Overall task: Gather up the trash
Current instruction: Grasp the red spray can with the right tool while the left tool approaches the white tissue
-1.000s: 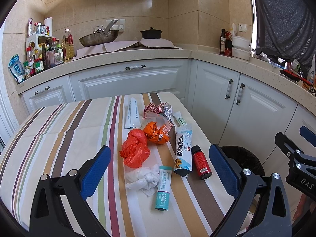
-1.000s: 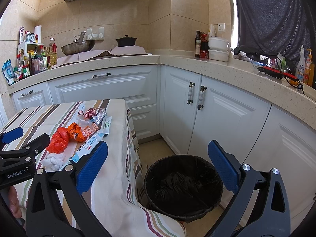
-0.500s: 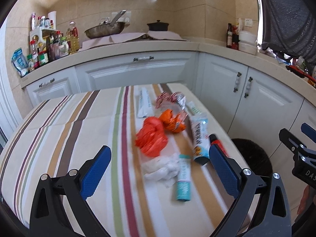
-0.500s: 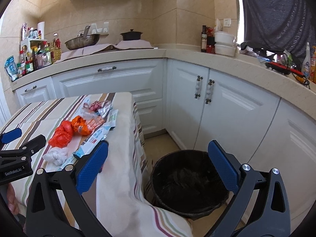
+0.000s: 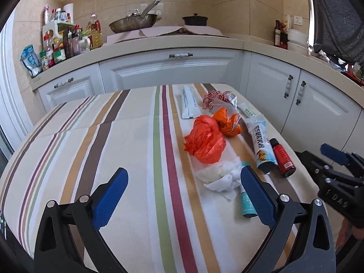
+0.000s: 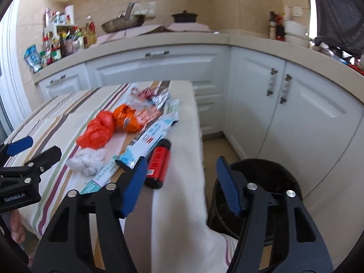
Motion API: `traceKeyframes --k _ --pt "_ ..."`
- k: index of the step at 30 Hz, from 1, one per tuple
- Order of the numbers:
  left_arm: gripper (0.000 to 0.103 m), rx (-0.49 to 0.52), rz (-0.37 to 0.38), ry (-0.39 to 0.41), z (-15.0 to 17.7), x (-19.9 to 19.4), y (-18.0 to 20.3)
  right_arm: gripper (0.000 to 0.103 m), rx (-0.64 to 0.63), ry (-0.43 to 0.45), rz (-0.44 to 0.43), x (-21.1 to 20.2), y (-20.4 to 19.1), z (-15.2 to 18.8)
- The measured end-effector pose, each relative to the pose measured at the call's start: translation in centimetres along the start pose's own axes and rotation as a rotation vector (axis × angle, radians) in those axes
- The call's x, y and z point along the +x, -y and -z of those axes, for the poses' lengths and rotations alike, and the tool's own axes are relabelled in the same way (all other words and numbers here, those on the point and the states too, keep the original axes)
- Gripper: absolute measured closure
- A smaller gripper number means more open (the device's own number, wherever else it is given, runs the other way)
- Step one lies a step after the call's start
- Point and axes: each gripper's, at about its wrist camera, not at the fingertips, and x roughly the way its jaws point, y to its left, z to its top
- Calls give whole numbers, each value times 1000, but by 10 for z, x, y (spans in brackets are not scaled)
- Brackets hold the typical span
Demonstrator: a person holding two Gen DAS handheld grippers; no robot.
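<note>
A heap of trash lies on the right part of a striped tablecloth that covers a table in a kitchen corner. Nearest the left gripper sits a crumpled white tissue, touching a teal tube on its right. Just beyond the tissue is a bunched red-orange plastic bag, and beside that, farther and to the right, an orange snack wrapper. A large white and blue tube lies lengthwise near the table's right edge, with a red canister close along its right side. At the far end are a red-and-white checked wrapper and a flat white sachet. The left gripper's blue jaws are spread wide over the cloth with nothing between them. The right gripper hovers at the table's right edge; its jaws are closing, and only the hanging cloth shows between them, the left pad just beside the canister's near end. Below on the floor to the right stands a black trash bin.
</note>
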Motion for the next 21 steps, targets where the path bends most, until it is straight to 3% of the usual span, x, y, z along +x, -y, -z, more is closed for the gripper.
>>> traceKeyframes --k 5,11,13,21 --pt "7 -1 5 -11 2 5 -3 51 -6 -48 -29 16 -7 3" --pt "7 -7 22 -25 4 12 -4 67 -12 -88 -45 28 -11 5" --pt "7 -5 29 -29 5 13 -4 80 -12 -91 -52 30 -11 6" --pt "8 35 67 -19 6 12 8 80 -7 -61 -58 23 -6 9"
